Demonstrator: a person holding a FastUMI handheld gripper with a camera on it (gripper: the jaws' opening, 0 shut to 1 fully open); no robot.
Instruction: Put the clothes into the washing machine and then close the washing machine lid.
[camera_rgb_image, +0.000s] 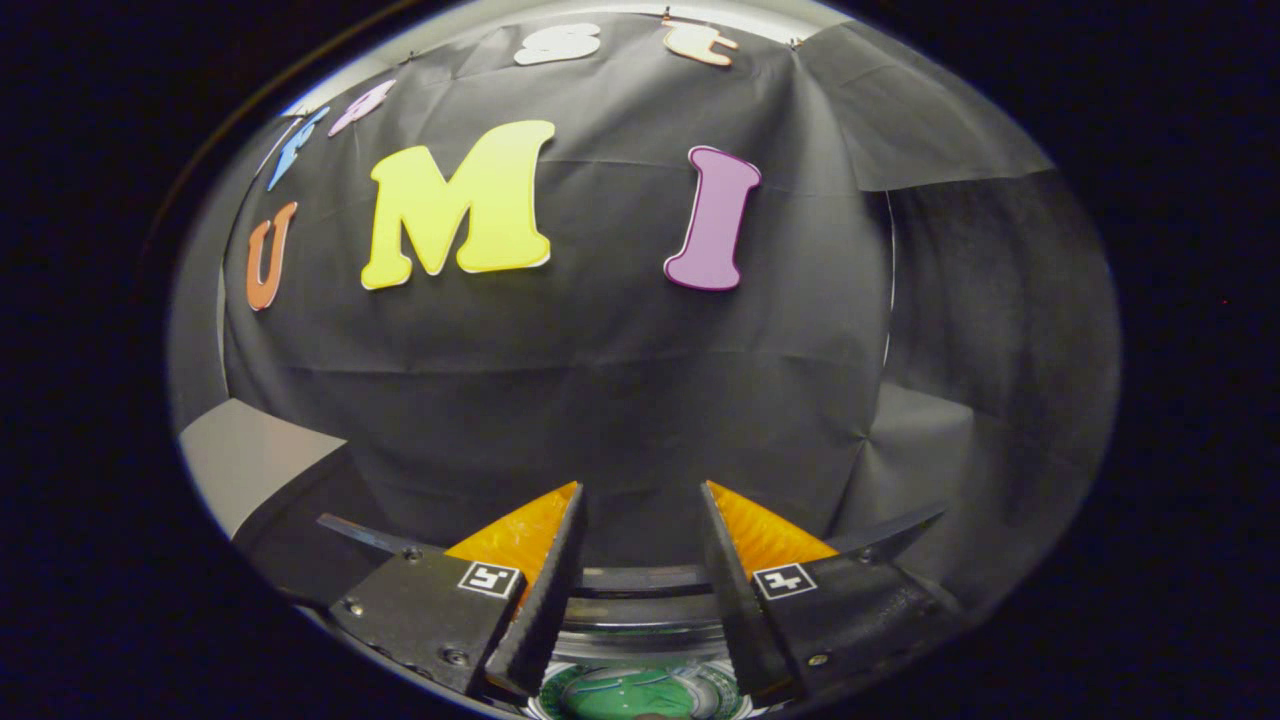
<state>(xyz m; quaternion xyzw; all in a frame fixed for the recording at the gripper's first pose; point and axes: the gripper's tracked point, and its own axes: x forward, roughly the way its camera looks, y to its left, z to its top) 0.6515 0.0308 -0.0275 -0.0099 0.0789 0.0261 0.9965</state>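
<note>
Gripper view: the gripper (640, 500) points level at the black cloth booth wall (600, 380), its two fingers (545, 590) spread fairly wide w/ nothing between them, just bare gap. Each finger carries a small square black-and-white marker tag (488, 578) on its upper face, one per side.

The round washing machine opening w/ grey-silver rim and green inner drum (640, 690) sits at 6 o'clock from the fingertips, low down, below & between the finger bases, i.e. under the claw rather than ahead of it. Its curved dark rim band (640, 580) runs across between the two fingers, approx. halfway down their length. Only a slice of the drum is visible; can't tell what's inside beyond green surface w/ pale markings. No contact between fingers & the machine that I can make out; the finger bodies overlap the rim in the picture, but whether they touch it can't be told.

A dark lid-like edge (300, 540) curves away at 8 o'clock from the left finger, beside a pale grey flat panel (250, 460) at 9 o'clock. At 3 o'clock from the right finger, a lighter grey creased cloth patch (920, 440) hangs on the booth side, w/ more dark cloth above it at 1–2 o'clock.

Wall cloth straight ahead at 12 o'clock, well beyond the tips.
</note>
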